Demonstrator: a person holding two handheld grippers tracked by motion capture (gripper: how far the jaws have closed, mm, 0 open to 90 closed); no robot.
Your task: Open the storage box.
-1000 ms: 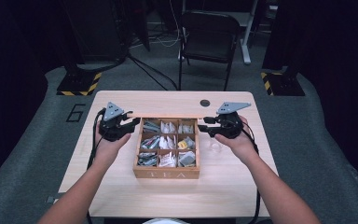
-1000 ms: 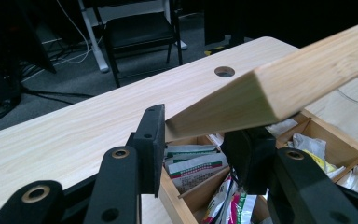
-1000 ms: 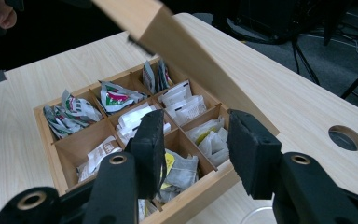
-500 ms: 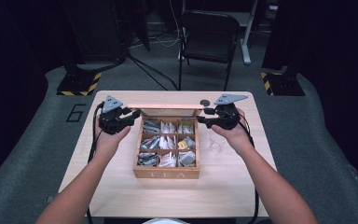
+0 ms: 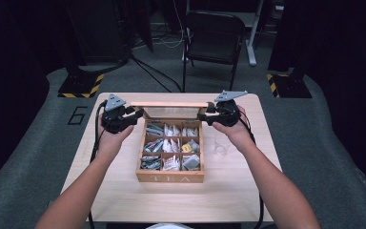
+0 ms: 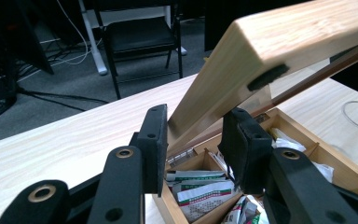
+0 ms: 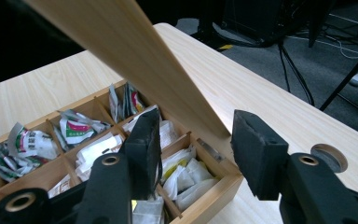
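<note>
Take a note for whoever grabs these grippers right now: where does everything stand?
Left gripper: shut on the left end of the lid.
Right gripper: open, jaws just closing slightly, the lid's right end between them, unclamped.
Tea box: on the table, tea bags in its compartments.
Done: lid tilted up at the back.
Left: probably firm the right grip, swing the lid to rest, release.

Black chair (image 5: 213, 36) beyond the table (image 5: 248, 191); yellow-black striped floor plates (image 5: 80, 87); trailing cables (image 5: 145, 67) on grey carpet
</note>
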